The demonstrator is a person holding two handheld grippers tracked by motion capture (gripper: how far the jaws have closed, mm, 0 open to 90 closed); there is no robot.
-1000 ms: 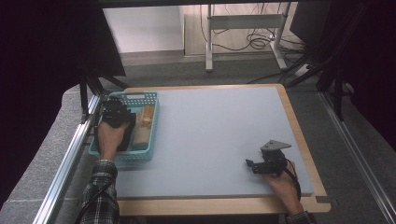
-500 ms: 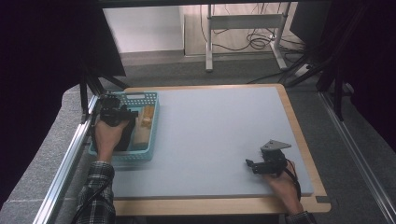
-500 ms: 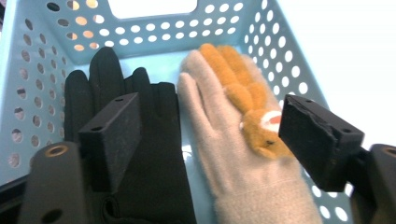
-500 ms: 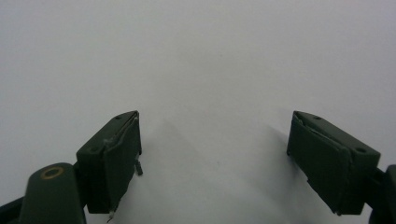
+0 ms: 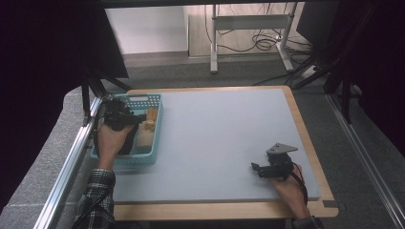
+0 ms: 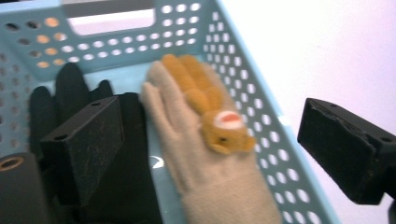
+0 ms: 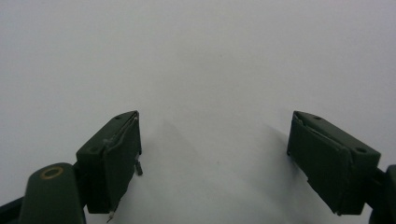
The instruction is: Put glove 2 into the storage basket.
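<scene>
Black glove (image 6: 70,100) beside beige glove (image 6: 196,154); orange toy (image 6: 205,107), perhaps, atop.

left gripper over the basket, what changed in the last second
The left gripper has just been opening its jaws and has lifted a little above the beige glove in the blue basket; the pads are off the glove. The black glove, the basket and the right gripper stayed put.
</scene>
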